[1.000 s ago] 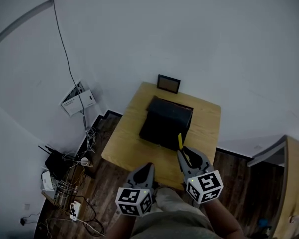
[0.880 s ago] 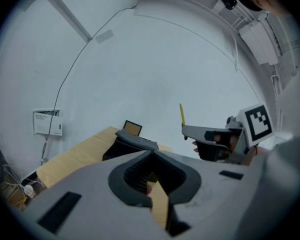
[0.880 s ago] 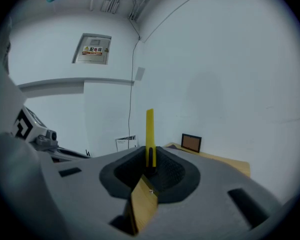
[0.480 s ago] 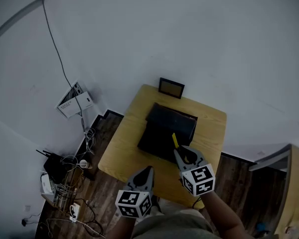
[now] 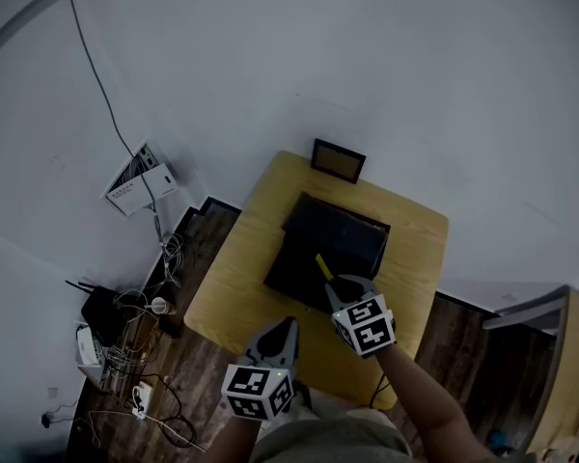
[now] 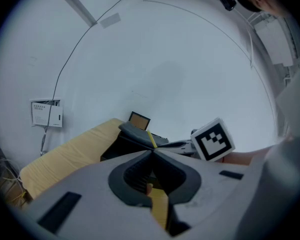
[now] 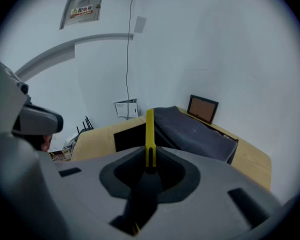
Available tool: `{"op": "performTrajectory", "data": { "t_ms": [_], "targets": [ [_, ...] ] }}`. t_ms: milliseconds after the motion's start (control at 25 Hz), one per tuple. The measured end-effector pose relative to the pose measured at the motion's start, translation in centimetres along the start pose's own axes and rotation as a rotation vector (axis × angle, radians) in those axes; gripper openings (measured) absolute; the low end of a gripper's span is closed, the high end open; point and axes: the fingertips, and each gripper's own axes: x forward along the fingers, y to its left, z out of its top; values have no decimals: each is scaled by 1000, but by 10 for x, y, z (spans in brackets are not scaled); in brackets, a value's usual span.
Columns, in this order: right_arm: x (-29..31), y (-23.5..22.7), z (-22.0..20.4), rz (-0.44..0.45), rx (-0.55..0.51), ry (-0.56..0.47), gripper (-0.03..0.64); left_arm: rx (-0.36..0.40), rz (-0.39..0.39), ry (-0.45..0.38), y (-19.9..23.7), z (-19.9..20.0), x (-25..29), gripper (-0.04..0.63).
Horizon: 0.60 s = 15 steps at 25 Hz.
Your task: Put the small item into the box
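The right tongs (image 5: 334,284) clamp the yellow small item (image 5: 322,266) by its near end, its long axis pointing far-left over the black box (image 5: 304,222) on the surface (image 5: 234,280); the left tongs (image 5: 282,329) hang closed and empty, nearer.

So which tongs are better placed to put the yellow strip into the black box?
Right. The right tongs grip the yellow strip above the black box. The left tongs are shut, empty, and back near the front edge of the table.
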Motion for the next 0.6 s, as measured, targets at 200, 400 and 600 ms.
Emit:
{"op": "performTrajectory", "data": {
  "t_ms": [200,400,600],
  "targets": [
    [32,0,-25,24,-47,150,54,-11,11,17,4,-6,6,8],
    [55,-1,-40,34,-138,305,54,-11,11,28,4,-8,11,8],
    [70,2,-53,61,-213,440,54,-12,12,26,5,-7,13,8]
  ]
}}
